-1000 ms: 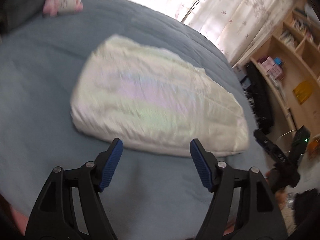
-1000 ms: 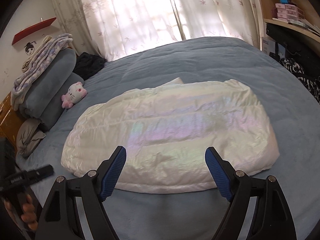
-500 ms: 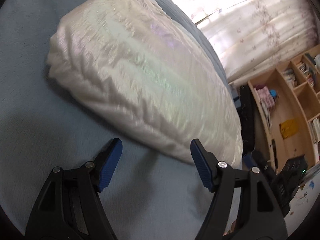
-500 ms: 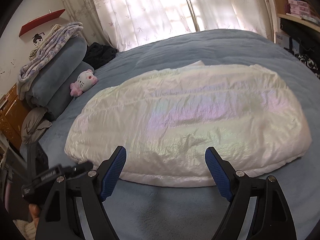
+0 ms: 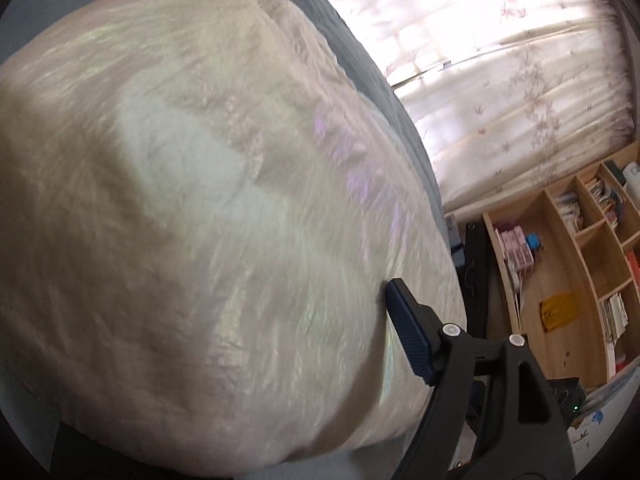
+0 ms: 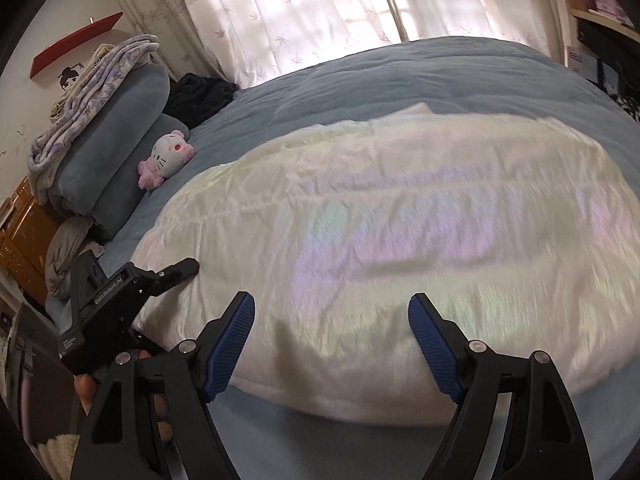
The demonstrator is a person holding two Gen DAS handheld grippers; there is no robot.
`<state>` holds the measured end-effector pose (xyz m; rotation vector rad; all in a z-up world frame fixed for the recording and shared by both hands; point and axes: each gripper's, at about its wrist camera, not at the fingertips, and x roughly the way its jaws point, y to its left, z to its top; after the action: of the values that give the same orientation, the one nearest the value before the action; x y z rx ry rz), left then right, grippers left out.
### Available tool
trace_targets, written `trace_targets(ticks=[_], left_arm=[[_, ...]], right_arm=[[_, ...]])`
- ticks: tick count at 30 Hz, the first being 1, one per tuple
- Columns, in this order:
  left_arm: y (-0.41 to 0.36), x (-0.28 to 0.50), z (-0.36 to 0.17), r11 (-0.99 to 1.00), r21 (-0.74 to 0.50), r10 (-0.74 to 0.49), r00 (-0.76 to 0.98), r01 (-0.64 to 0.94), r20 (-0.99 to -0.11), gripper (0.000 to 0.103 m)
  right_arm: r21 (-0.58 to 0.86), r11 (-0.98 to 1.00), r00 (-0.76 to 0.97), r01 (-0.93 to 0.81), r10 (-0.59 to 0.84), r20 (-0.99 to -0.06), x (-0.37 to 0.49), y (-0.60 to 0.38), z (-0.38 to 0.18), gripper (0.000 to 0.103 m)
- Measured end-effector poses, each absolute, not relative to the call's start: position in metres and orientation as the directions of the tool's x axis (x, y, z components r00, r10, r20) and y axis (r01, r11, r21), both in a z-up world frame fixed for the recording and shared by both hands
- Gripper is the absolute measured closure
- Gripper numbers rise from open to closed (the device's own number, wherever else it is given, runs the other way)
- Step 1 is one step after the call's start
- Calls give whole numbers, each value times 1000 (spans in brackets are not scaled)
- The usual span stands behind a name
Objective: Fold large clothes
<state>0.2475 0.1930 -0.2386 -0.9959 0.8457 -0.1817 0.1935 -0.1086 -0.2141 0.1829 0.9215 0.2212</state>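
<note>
Right gripper [image 6: 331,346] spread wide, holding nothing, poised over near hem of jacket [image 6: 400,248]. Left gripper [image 6: 132,292] nearer still: pressed into jacket's left end, one finger [image 5: 408,332] on top, other hidden, so grip impossible to judge. Jacket flat on bed [image 6: 400,76], long axis left to right across both grippers. Beyond, plush [image 6: 166,158], pillows [image 6: 108,152], curtain [image 6: 320,8].

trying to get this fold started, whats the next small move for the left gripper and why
Probably close the left gripper on the puffy white jacket. Seen from the right wrist, it sits at the jacket's left end, and in its own view one blue finger presses into the fabric; the other is hidden. The right gripper hovers open over the near edge.
</note>
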Motion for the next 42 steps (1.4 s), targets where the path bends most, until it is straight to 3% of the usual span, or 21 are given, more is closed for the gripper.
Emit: trace_targets(ticks=[4,6,8,11,15,18,24,28,33,40,42], left_arm=[[202,262,-232,574,-788,-470,699,-221,-538,30],[200,268,-227,607,-765,-442,707,-216,-551,30],[198,272,-221,637,-742,-419,714,-209,-561,32],[193,275,-209,689,-698,-377,726,-195,-575,39],[184,283,-196,732,-660,-343,745,-169,-572,48],[176,287,-186,768,-627,-330,756,-133,-565,52],[160,290,-177,810,-577,-309,759,-106,-572,50],[176,288,-189,755,-642,-366,727,-133,-581,39],[196,299,-210,690,-701,-398,715,-180,-575,35],[193,324,-205,718,-670,-341,745,-186,-573,35],[188,325,-199,735,-657,-324,764,-168,-558,41]], right_arm=[[221,967,616,-124,250,-747,230,-96,-207,33],[164,980,641,-108,195,-743,250,-88,-205,53],[118,990,655,-76,139,-743,271,-79,-207,64],[86,996,663,-10,71,-745,308,-74,-220,70],[12,999,610,35,-12,-793,346,-66,-264,71],[-82,996,634,19,-76,-770,355,-53,-290,71],[-46,999,663,10,-41,-748,364,-57,-313,71],[-9,1000,671,0,-7,-741,372,-63,-321,71],[16,1000,673,-7,16,-739,384,-69,-329,71],[58,998,670,-1,44,-741,389,-83,-336,71],[67,998,670,1,49,-741,383,-83,-334,71]])
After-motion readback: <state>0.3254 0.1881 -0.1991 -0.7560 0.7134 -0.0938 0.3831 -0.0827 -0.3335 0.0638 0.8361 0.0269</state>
